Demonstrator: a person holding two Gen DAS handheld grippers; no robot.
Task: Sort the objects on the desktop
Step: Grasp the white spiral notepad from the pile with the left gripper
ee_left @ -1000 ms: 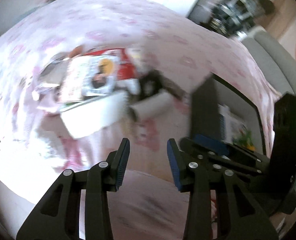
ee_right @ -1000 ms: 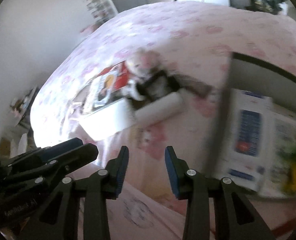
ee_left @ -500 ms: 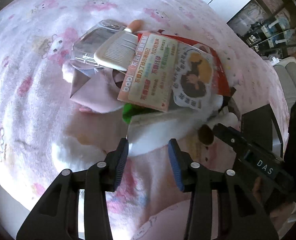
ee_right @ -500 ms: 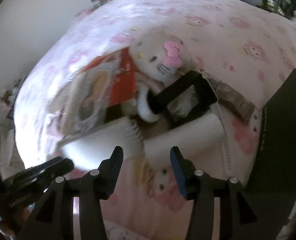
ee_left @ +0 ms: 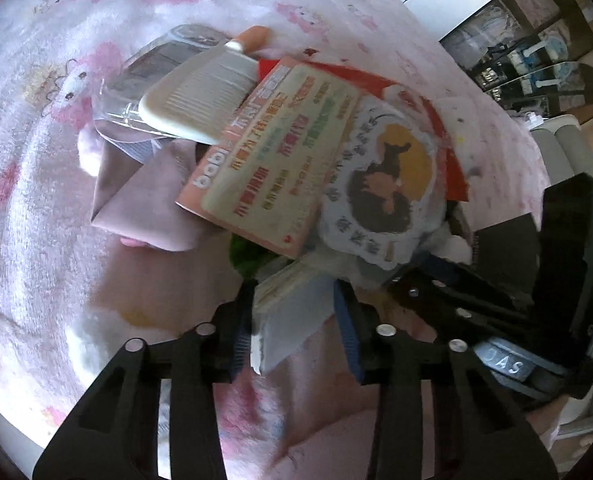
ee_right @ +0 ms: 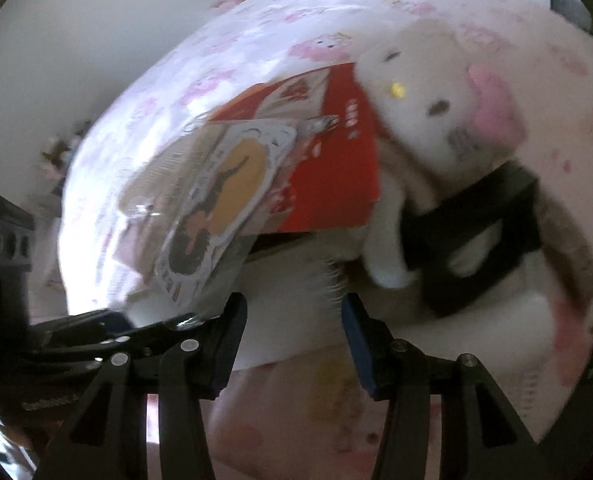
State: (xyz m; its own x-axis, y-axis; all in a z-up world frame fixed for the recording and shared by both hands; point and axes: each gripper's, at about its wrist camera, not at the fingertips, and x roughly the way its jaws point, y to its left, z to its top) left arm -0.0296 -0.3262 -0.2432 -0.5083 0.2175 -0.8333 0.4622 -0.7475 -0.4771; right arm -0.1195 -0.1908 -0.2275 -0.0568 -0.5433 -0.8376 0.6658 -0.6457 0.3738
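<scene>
A heap of objects lies on the pink patterned cloth. A white spiral notebook sticks out at its near side. My left gripper has the notebook's corner between its fingers; its jaws are closing and the pads touch it on both sides. My right gripper stands open over the notebook's spiral edge, pads clear of it. On the heap lie a pink printed box, a sticker pack, a red packet and a white-bristled brush. A white plush cat leans at the right.
A clear plastic case and a pink folded cloth lie at the heap's left. A black frame wraps the plush, with a white roll below it. The two grippers sit close side by side; shelves stand beyond the cloth.
Both grippers have dropped down and in toward the heap. The left jaws narrowed around the notebook's corner. The right jaws widened and now sit over the notebook's edge.
</scene>
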